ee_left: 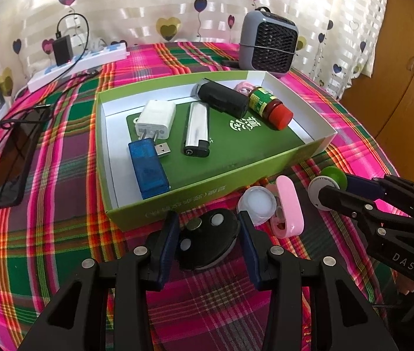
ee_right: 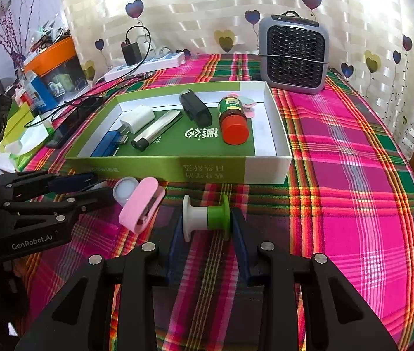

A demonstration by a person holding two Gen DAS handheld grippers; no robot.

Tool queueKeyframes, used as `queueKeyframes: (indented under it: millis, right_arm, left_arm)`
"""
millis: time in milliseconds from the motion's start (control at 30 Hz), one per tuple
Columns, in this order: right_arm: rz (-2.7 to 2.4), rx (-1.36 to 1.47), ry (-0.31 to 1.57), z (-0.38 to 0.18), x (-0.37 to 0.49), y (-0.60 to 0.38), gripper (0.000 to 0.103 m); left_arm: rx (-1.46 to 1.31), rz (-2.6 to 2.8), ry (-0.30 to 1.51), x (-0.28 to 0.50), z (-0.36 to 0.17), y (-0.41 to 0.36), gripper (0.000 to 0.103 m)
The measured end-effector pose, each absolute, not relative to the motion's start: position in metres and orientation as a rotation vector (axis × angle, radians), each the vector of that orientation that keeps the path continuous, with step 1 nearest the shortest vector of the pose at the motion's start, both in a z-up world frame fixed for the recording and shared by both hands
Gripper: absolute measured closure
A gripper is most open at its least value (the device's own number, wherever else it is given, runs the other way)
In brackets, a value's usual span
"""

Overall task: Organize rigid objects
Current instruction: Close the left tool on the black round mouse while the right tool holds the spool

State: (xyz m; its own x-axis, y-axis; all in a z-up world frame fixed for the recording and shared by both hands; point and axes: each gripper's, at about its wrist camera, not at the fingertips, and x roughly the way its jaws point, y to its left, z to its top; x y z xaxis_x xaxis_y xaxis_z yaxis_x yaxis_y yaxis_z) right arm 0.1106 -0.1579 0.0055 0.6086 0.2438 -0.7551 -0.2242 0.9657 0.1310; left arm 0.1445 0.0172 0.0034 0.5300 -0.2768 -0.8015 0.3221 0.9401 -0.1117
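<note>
Starting at the left, the left gripper (ee_left: 209, 234) stands with its jaws spread wide to either side of a flat black disc (ee_left: 207, 238) studded with small round magnets or buttons; the disc lies on the plaid cloth (ee_left: 60, 175) squarely between the blue pads (ee_left: 167, 248), and from this view I cannot tell for sure whether the pads already press on its edge or stand just off it, though a sliver of gap seems to show on each side. Just ahead of those jaws and a little to their right sit a clear-lidded round pot (ee_left: 256, 206) and a pink clip-like case (ee_left: 288, 206), both touching or nearly touching each other. Beyond the fingertips, straight ahead, runs the near wall of the green box (ee_left: 207, 196), already holding a charger, a lighter, a blue USB stick, a black case and a red-capped jar. Further right, the right gripper (ee_right: 207, 228) has its jaws closed partway upon a white-and-green spool (ee_right: 207, 218), whose long axis runs crosswise from pad to pad, one flange against each. The box (ee_right: 212, 169) lies directly ahead of these jaws too, so I judge both hands need only lift and carry forward over the near wall.
</note>
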Motion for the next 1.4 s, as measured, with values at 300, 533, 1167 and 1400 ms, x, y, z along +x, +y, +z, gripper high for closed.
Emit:
queueKeyframes:
  millis: [300,533,1167,1400]
  right_arm:
    - [0.271,0.026,0.876,0.006,0.110,-0.158,0.070]
    - [0.271,0.027,0.876,0.005,0.110,-0.158,0.070]
    - [0.269,0.028,0.876,0.006,0.110,-0.158,0.070]
    - [0.266,0.035,0.864,0.010,0.109,-0.161,0.070]
  left_arm:
    - [0.028,-0.361,0.940,0.144,0.005,0.020,0.074]
    - [0.026,-0.358,0.938,0.144,0.005,0.021,0.074]
    - [0.017,-0.358,0.930,0.141,0.009,0.024,0.074]
    - [0.011,-0.367,0.916,0.137,0.015,0.022,0.074]
